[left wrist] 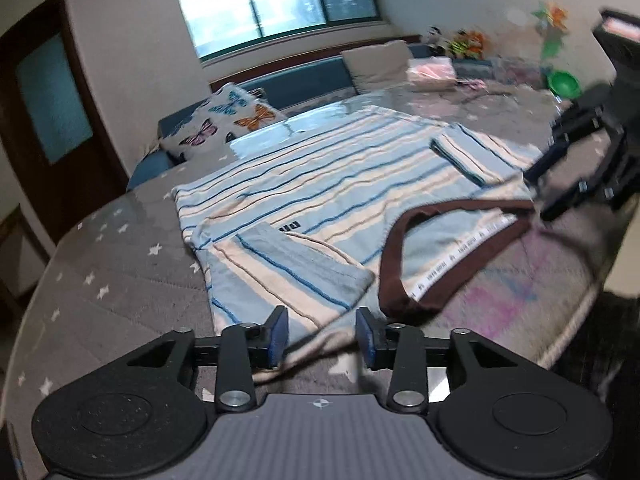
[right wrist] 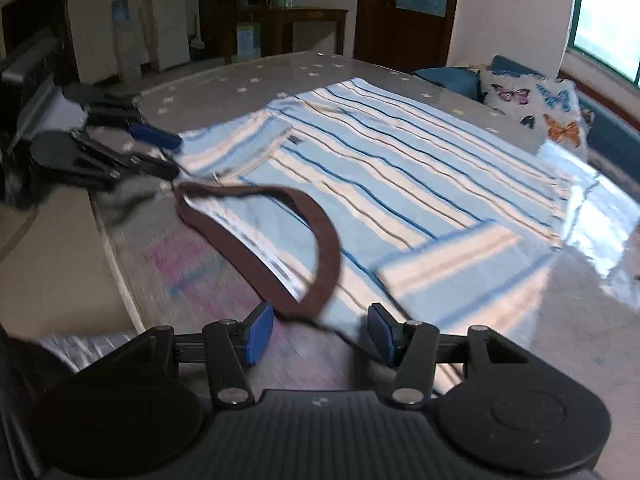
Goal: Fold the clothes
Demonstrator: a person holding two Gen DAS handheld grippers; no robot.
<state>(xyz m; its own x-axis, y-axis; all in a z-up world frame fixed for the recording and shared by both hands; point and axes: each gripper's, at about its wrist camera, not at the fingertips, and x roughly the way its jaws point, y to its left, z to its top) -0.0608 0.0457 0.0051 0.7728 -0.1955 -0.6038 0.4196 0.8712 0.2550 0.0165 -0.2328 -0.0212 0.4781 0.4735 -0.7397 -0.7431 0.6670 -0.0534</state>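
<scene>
A light-blue striped T-shirt [left wrist: 320,184] [right wrist: 400,168] with a brown collar [left wrist: 390,264] [right wrist: 324,240] lies flat on the grey star-patterned table [left wrist: 120,272] [right wrist: 240,76]. Both sleeves are folded inward: one sleeve [left wrist: 296,264] lies close in front of the left gripper, the other sleeve [left wrist: 476,152] near the right one. My left gripper [left wrist: 322,334] [right wrist: 174,156] is open at the shirt's shoulder edge, with cloth lying between the pads but not pinched. My right gripper [right wrist: 320,336] [left wrist: 542,194] is open too, its pads either side of the collar's end without touching it.
A butterfly pillow [left wrist: 224,120] [right wrist: 536,108] rests on a blue bench beyond the table. Folded pink items [left wrist: 432,74] and a green bowl [left wrist: 564,84] sit at the far side. The table's rounded edge [right wrist: 108,240] runs close to the collar.
</scene>
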